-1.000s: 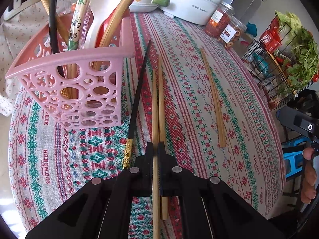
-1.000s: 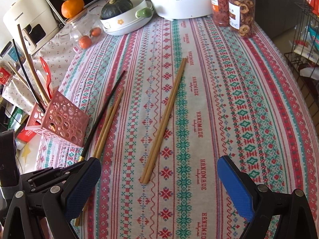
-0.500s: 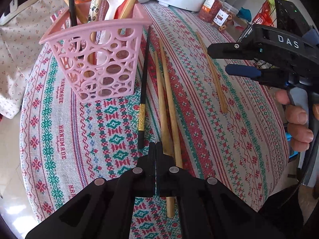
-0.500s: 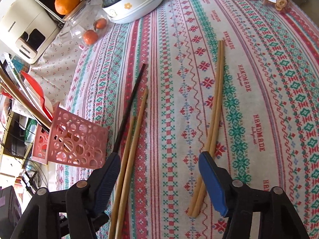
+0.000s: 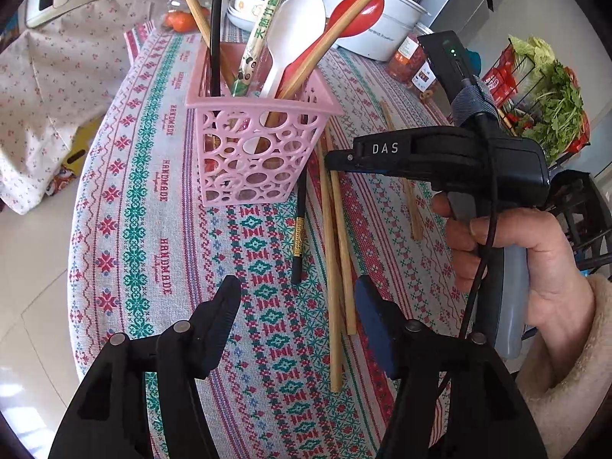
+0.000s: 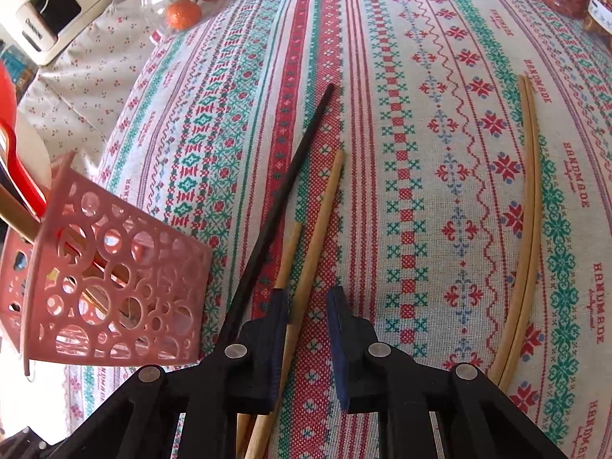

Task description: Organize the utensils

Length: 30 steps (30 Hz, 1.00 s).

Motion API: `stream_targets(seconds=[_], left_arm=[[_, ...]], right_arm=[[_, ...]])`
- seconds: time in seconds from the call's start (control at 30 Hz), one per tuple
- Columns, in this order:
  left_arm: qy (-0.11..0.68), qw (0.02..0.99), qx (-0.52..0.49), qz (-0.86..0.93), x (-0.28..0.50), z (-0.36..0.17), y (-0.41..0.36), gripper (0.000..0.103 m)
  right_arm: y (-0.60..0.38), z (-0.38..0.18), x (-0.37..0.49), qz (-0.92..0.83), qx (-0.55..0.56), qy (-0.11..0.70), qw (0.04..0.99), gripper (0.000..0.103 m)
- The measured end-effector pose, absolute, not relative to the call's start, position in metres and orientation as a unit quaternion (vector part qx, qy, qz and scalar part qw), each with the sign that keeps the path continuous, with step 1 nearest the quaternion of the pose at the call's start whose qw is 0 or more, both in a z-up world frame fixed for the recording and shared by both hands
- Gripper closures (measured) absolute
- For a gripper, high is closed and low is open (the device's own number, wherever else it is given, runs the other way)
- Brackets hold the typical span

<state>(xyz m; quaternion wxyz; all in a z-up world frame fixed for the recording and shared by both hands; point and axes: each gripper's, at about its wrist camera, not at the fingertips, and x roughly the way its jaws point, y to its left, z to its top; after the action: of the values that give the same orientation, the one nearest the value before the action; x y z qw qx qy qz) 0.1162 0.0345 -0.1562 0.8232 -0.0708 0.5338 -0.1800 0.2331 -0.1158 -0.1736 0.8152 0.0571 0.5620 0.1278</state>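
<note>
The pair of long pale bamboo chopsticks lying on the cross-stitch patterned table look light, stiff and smooth, so they could roll or slide apart under a careless pinch. I'd take both together somewhere mid-length.

The right gripper hovers low over them, jaws spread only narrowly, with the two sticks running between them; I can't tell whether the pads touch yet.

A slim black chopstick with a gold band lies just beside, outside that gap.

The left gripper hangs back, jaws wide apart and holding nothing.

The pink perforated plastic basket stands near.
</note>
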Motion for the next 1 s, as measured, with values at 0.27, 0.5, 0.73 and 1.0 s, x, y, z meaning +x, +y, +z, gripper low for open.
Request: stream_targets(seconds=[0.27, 0.5, 0.73, 1.0], left_arm=[[0.526, 0.826, -0.063, -0.191, 0.129, -0.156, 0.026, 0.062], [0.505, 0.841, -0.043, -0.191, 0.151, -0.161, -0.016, 0.081], [0.509, 0.848, 0.019, -0.145, 0.170, -0.192, -0.048, 0.087], [0.530, 0.832, 0.048, -0.154, 0.149, -0.189, -0.043, 0.096]], right_arm=[[-0.130, -0.174, 0.215, 0.135, 0.020, 0.594, 0.793, 0.097], [-0.180, -0.156, 0.188, 0.147, 0.058, 0.584, 0.796, 0.097], [-0.224, -0.155, 0.165, 0.146, 0.063, 0.588, 0.793, 0.097], [-0.255, -0.153, 0.135, 0.162, 0.046, 0.603, 0.780, 0.097]])
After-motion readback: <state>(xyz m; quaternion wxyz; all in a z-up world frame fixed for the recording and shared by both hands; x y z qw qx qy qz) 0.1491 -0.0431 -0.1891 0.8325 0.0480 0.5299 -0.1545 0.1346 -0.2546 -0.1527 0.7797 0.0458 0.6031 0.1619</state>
